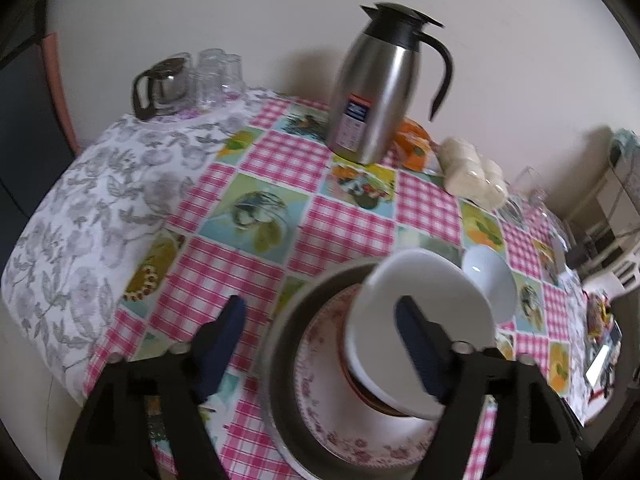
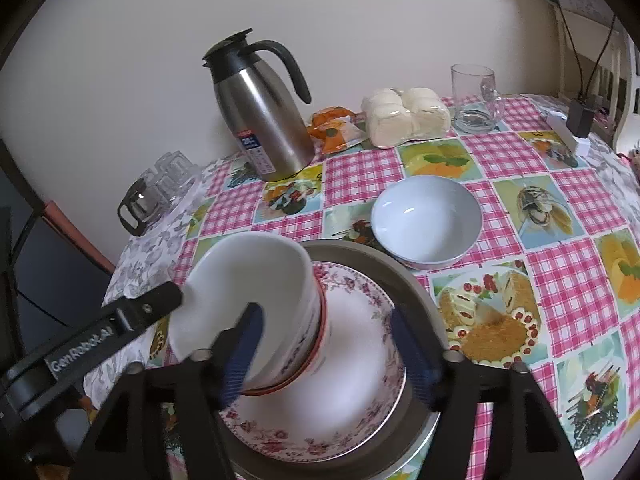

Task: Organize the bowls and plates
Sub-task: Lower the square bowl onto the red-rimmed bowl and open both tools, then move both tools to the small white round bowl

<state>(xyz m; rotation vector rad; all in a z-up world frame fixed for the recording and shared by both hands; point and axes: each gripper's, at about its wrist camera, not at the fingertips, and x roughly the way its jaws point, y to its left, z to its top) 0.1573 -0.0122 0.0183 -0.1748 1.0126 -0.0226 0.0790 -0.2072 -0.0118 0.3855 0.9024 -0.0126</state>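
Glossy white bowl (image 2: 248,304) on floral plate (image 2: 352,412)

The grey tray (image 2: 404,276) is cut off by the bottom edge in both views. The tilted white bowl (image 2: 248,300) hides part of the floral plate (image 2: 360,360). The steel jug's label (image 1: 354,114) is too blurred to read.

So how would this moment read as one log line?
left tongs: open | right tongs: open | white bowl: tilted on floral plate | second bowl: on table
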